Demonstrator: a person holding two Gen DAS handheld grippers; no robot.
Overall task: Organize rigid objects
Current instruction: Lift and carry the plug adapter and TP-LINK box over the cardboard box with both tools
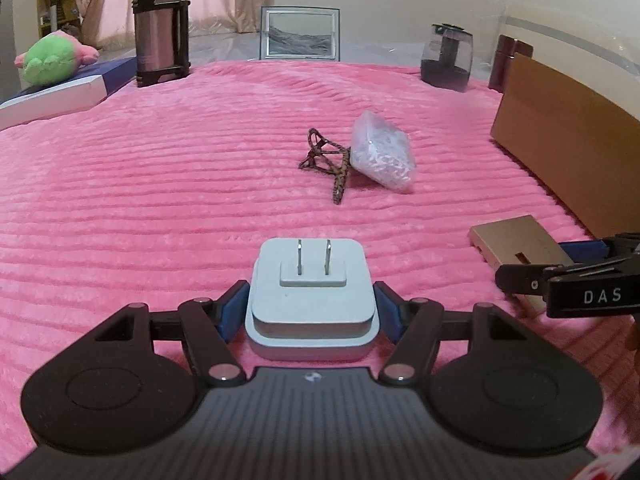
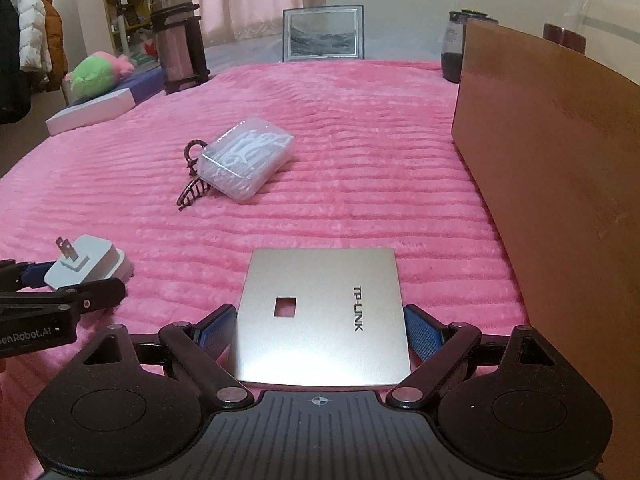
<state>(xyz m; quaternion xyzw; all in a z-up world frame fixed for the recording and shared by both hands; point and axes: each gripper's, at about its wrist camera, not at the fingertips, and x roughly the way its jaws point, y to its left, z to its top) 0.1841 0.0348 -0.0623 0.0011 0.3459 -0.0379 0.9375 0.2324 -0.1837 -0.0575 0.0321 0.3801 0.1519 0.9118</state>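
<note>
A white plug adapter (image 1: 312,300), prongs up, sits between the blue pads of my left gripper (image 1: 310,310), which is shut on its sides just over the pink blanket (image 1: 160,200). My right gripper (image 2: 320,322) is shut on a flat silver TP-LINK plate (image 2: 320,312) with a square hole, gripping it by its left and right edges. Each gripper shows in the other's view: the right gripper (image 1: 560,268) with the plate (image 1: 516,248) at the right edge, the left gripper (image 2: 60,286) with the adapter (image 2: 88,264) at the left edge.
A brown hair claw (image 1: 326,160) and a clear plastic box (image 1: 380,156) lie mid-blanket. A tall brown cardboard box (image 2: 552,168) stands on the right. At the back are a steel flask (image 1: 160,24), a picture frame (image 1: 300,32), a dark jar (image 1: 446,56) and a plush toy (image 1: 52,54).
</note>
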